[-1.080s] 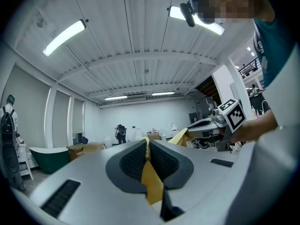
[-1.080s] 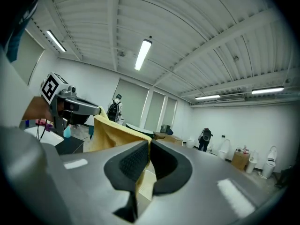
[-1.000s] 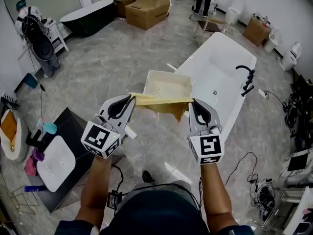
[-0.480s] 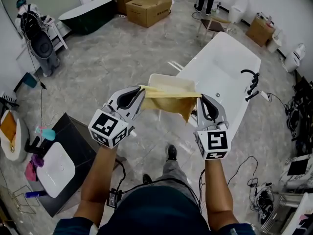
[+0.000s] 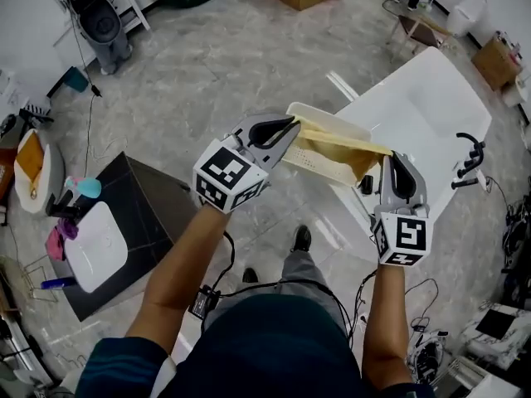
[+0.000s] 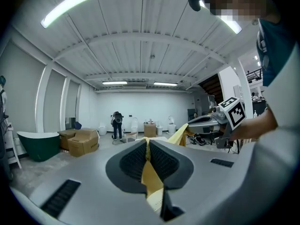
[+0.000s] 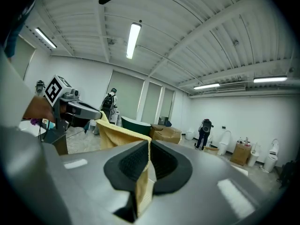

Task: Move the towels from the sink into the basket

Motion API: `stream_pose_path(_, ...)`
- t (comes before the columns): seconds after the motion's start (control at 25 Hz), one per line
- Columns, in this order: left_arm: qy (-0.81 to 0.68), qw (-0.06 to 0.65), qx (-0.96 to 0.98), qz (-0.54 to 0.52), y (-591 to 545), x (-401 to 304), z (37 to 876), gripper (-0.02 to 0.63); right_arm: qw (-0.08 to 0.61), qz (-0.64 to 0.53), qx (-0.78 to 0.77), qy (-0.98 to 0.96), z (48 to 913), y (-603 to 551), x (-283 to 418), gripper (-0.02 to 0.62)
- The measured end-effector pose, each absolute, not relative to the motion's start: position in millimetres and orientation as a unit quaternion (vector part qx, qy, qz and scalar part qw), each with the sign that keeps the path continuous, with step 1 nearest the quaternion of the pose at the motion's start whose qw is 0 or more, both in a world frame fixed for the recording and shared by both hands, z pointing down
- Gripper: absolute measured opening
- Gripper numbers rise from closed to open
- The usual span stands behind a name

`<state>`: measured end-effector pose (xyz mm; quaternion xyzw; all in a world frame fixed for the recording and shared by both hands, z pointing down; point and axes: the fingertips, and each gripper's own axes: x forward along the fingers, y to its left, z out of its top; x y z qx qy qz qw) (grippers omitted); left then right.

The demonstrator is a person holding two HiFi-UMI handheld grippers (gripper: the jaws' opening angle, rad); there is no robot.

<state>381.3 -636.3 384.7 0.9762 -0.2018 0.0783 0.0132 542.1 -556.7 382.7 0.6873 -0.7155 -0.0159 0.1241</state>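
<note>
My left gripper (image 5: 292, 125) and right gripper (image 5: 390, 157) each pinch an end of the yellow towel (image 5: 340, 142), stretched over the white basket (image 5: 319, 162) at one o'clock in the head view; letting go unevenly could swing it past the rim onto the floor (image 5: 207, 73).

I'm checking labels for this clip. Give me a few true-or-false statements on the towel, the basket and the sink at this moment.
1. The left gripper and the right gripper each have their jaws shut on the yellow towel. True.
2. The towel lies inside the basket. False: it is held stretched in the air between the grippers.
3. The basket stands on the floor beside the white bathtub. True.
4. The sink is on the person's right. False: it is on the left.
</note>
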Motion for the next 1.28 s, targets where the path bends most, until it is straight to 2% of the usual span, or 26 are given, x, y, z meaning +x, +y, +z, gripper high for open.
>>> stream_pose_path(0.44, -0.217, 0.065, 0.966, 0.124, -707.7, 402.0, 470.9, 0.02, 0.146, 0.035, 0.675, -0.722, 469.2, -623.2, 563.7, 0.023)
stream_pose_path(1.28, -0.21, 0.141, 0.948, 0.191, -758.9, 469.1, 642.9, 0.02, 0.189, 0.105, 0.678, -0.703, 635.3, -677.4, 631.4, 0.023)
